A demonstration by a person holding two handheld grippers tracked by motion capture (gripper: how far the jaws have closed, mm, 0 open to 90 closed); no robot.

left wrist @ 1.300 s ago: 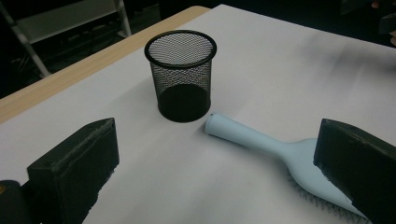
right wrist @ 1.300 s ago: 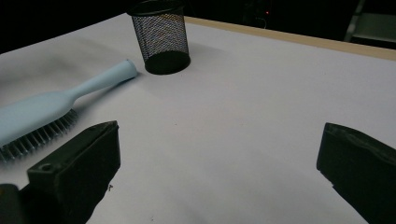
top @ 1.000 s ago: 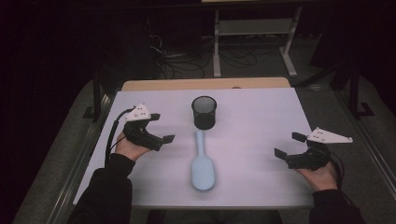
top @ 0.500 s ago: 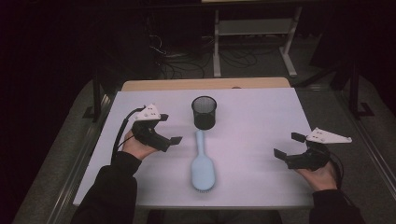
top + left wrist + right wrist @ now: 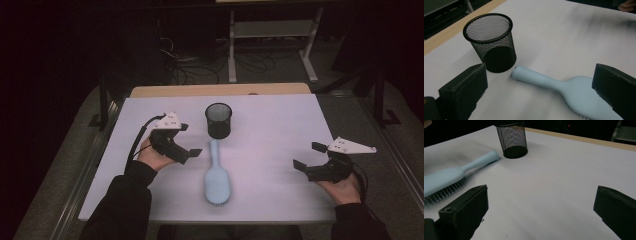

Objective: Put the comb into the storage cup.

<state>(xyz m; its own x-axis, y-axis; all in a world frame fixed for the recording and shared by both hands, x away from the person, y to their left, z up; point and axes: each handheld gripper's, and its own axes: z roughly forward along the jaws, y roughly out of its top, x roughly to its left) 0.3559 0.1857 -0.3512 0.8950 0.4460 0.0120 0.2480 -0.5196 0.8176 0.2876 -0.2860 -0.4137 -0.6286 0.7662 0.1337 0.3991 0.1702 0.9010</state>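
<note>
A pale blue hairbrush [image 5: 216, 175] lies bristles down on the white table, its handle pointing at a black mesh cup [image 5: 218, 120] that stands upright just beyond it. My left gripper [image 5: 187, 140] hovers open just left of the brush handle; in the left gripper view the handle [image 5: 536, 78] and the cup [image 5: 490, 42] sit between the wide-spread jaws. My right gripper [image 5: 310, 156] rests open near the table's right edge, apart from both things. In the right gripper view the brush [image 5: 454, 178] lies far left and the cup [image 5: 512, 138] stands behind it.
The white table sheet [image 5: 280, 130] has a wooden strip [image 5: 220, 90] along its far edge. Beyond it stand a metal shelf frame [image 5: 270, 35] and tangled cables on a dark floor. Bare table surface lies between the brush and my right gripper.
My left gripper has moved right and slightly forward, closing in on the brush handle and cup. The right gripper, the brush and the cup have stayed put.
</note>
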